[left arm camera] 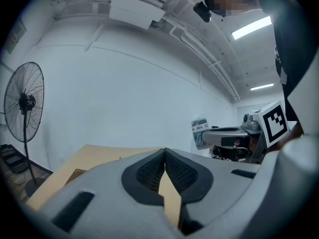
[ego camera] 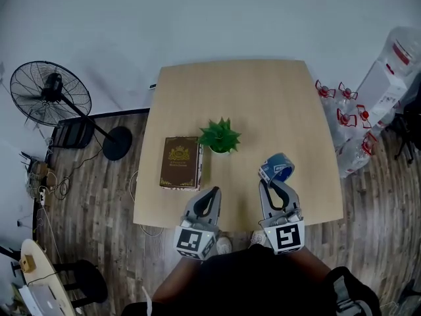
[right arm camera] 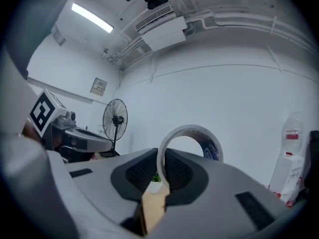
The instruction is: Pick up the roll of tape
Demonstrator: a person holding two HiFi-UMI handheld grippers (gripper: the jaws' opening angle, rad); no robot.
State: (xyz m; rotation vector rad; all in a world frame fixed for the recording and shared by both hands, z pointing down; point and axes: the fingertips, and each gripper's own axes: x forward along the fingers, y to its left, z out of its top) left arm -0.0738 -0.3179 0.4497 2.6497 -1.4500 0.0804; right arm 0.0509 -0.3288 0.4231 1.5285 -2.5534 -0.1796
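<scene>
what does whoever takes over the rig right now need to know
Right tongs: shut on the roll of tape, which stands upright between the pads, held up off the table.
Left tongs: shut, empty, over the table's near edge.
Done: the tape is picked up.
Left: only keep the grip firm; the rim is thin and could slip.

Right gripper (right arm camera: 160,176) fingers (right arm camera: 141,173) clamped on roll of tape (right arm camera: 192,129) rim, ring upright; fan (right arm camera: 115,119) behind at left.
</scene>
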